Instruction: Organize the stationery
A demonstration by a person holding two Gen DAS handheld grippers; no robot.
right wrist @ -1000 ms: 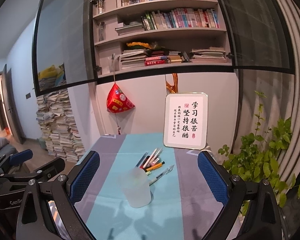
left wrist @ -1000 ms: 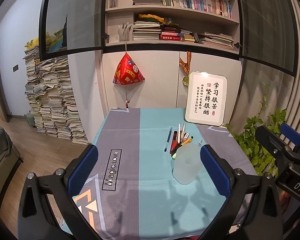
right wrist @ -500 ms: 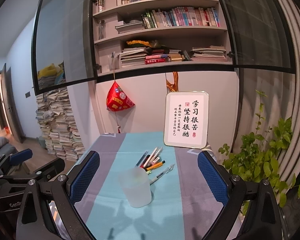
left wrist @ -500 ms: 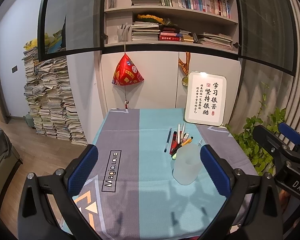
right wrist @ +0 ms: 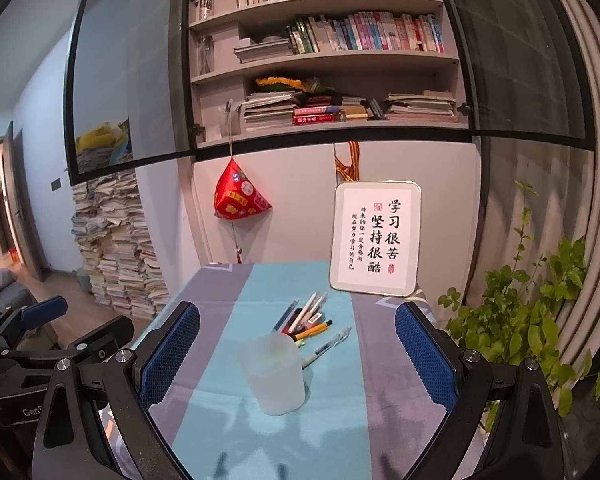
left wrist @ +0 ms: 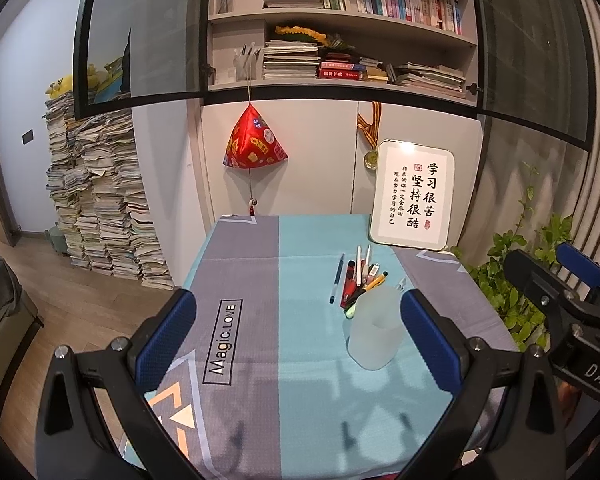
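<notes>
A frosted translucent cup (left wrist: 374, 330) (right wrist: 273, 374) stands upright on the teal and grey tablecloth (left wrist: 292, 320) (right wrist: 236, 432). Just behind it lies a bunch of several pens (left wrist: 358, 278) (right wrist: 308, 320), one clear pen (right wrist: 326, 346) angled to the right of the cup. My left gripper (left wrist: 298, 336) is open, held above the near table edge, the cup beside its right finger. My right gripper (right wrist: 298, 346) is also open, with the cup low between its fingers and farther off. Nothing is held in either one.
A framed calligraphy board (left wrist: 414, 200) (right wrist: 376, 238) leans at the table's back right. A red pyramid ornament (left wrist: 254, 144) hangs on the cabinet. A leafy plant (right wrist: 540, 304) stands right of the table; paper stacks (left wrist: 100, 200) are on the floor at left.
Both views have tilted up very slightly. The cup, the pens and both grippers' openings look the same.
</notes>
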